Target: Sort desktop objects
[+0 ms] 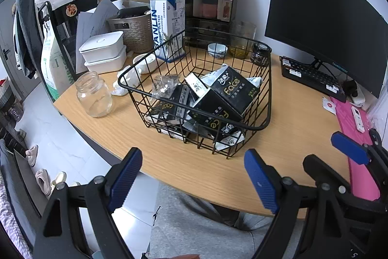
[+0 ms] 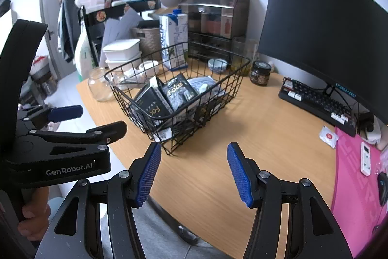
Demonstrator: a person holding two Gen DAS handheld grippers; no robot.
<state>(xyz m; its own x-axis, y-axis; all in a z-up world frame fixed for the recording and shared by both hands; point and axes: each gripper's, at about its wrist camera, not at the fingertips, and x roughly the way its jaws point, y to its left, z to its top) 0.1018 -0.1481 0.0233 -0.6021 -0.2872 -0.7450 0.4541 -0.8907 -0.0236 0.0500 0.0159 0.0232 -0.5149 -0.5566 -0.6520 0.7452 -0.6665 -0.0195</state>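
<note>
Bright even indoor light, soft shadows, strong fisheye edge distortion

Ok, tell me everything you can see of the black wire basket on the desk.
The wire basket is a black, open-topped metal grid with a thicker rounded rim and walls flaring slightly outward. It stands upright on the wooden desk, near its middle. Inside lie several black tissue packs, jumbled and tilted, plus a crinkled clear wrapper. Neither gripper touches it. A glass jar stands apart to its left.
</note>
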